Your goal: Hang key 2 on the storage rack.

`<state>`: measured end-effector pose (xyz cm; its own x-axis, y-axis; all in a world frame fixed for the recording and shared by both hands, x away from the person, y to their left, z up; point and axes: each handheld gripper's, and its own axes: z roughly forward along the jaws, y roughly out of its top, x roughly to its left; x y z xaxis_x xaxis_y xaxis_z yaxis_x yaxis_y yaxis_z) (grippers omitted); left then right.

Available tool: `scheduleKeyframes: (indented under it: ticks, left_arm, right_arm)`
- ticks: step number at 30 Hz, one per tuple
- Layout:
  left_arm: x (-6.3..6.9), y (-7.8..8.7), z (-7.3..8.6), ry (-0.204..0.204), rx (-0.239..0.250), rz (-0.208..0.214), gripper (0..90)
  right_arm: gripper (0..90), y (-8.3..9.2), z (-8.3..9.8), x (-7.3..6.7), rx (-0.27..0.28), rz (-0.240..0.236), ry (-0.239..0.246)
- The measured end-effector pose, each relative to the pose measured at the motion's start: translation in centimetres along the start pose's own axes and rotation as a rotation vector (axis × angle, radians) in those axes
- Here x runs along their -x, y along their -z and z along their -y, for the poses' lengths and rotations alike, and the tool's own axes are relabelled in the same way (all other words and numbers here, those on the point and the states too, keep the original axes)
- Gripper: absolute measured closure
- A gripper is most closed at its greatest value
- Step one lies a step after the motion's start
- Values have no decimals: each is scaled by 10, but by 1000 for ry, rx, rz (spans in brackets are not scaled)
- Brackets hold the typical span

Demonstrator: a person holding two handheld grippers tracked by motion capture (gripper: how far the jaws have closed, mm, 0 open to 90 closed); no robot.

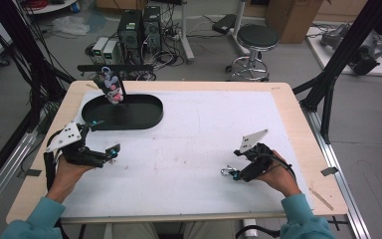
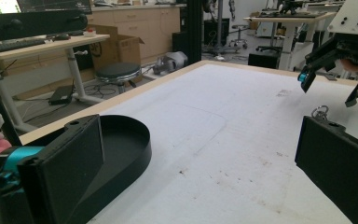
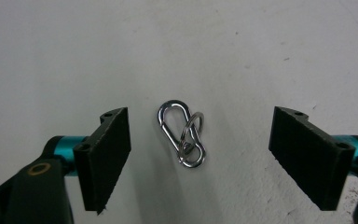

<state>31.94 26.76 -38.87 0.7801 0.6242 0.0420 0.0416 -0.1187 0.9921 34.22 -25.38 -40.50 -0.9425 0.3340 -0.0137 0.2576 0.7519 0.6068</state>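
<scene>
leftward in the high view, a plush toy point(image 1: 110, 85) in grey and pink sits at the far rim of the shallow black oval tray point(image 1: 146, 118). below it the left gripper point(image 1: 105, 137) hovers, jaws spread, empty. lower right, the right gripper point(image 3: 199, 156) points down, jaws spread apart from the shiny metal carabiner clip with key ring point(image 3: 182, 134) lying between them on the white table cover point(image 1: 194, 129).

grey floor point(image 1: 298, 59), perhaps concrete; black stool point(image 1: 256, 37)
</scene>
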Motion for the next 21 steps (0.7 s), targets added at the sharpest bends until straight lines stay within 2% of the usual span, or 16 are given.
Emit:
scheduleKeyframes:
  ticks: [2,5,9,14,17,19,21]
  left_arm:
    - [0,0,0,-1,-1,0,17]
    - [1,-1,0,0,-2,4,17]
    - [1,-1,0,-1,-4,3,17]
    - [0,-1,-1,-2,-7,2,17]
    - [0,-1,-1,-2,-9,5,17]
    - [0,-2,-1,-4,-8,4,17]
    - [0,-2,0,-2,-9,3,17]
  right_arm:
    - [258,-2,0,0,-27,8,12]
    - [271,-3,0,-1,-39,13,15]
    - [393,-8,-1,-2,-80,-5,36]
    - [464,-11,-2,-1,-93,-5,38]
    - [532,-11,-2,-1,-104,10,40]
    - [598,-10,-2,0,-107,3,43]
    - [610,-11,-2,0,-108,-1,47]
